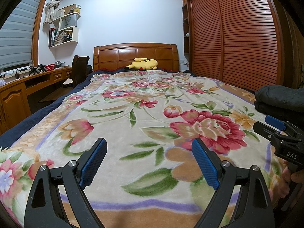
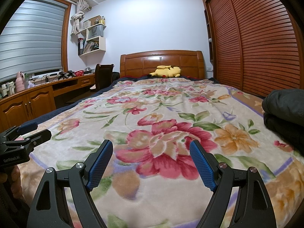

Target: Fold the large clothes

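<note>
A dark folded garment point(image 1: 281, 99) lies in a thick stack on the right side of the floral blanket point(image 1: 133, 114), near the wardrobe; in the right wrist view the folded garment point(image 2: 285, 112) sits at the right edge. My left gripper point(image 1: 149, 143) hovers open over the near part of the blanket, nothing between its blue pads point(image 1: 95, 161). My right gripper point(image 2: 151, 146) is open too, empty, over a large red flower. Each gripper shows at the side of the other's view: the right gripper point(image 1: 269, 123), the left gripper point(image 2: 36, 129). The garment lies right of both grippers, apart from them.
A yellow plush toy point(image 1: 143, 64) rests by the wooden headboard point(image 1: 135, 54). Slatted wardrobe doors point(image 1: 237, 38) run along the right. A desk point(image 1: 28, 81) with small items, a dark chair point(image 1: 78, 70) and wall shelves point(image 1: 64, 28) stand on the left.
</note>
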`<state>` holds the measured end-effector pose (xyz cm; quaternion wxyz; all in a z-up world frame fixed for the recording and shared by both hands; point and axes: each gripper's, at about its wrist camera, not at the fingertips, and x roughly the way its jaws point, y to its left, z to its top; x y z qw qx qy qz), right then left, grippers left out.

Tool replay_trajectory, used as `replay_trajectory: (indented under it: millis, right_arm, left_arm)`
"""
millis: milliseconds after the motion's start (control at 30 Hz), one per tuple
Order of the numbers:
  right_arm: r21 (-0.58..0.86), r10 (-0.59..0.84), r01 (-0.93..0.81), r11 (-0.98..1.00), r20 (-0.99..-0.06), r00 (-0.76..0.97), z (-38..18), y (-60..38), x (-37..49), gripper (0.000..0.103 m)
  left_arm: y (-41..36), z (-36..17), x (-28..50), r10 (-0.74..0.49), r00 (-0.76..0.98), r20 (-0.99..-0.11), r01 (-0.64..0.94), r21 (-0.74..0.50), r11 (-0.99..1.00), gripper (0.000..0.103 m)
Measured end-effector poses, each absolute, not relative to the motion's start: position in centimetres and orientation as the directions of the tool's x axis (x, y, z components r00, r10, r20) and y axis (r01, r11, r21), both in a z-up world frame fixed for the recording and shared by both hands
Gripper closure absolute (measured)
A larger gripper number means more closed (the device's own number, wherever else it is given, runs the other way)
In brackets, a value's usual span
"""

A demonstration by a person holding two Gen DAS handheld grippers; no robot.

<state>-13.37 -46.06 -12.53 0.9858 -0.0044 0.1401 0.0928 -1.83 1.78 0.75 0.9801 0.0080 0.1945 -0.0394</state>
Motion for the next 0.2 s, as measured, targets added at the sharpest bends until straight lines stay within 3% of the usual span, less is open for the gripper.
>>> replay_trajectory:
  millis: [200]
  right_arm:
    - [0.018, 0.182, -0.184, 0.983, -0.277, 0.944, -12.54, -46.02, -13.37, 0.019]
  left_arm:
    - [1.86, 0.69, -1.87, -0.075, 0.92, -0.384, 0.08, -0.002, 0.997, 0.012]
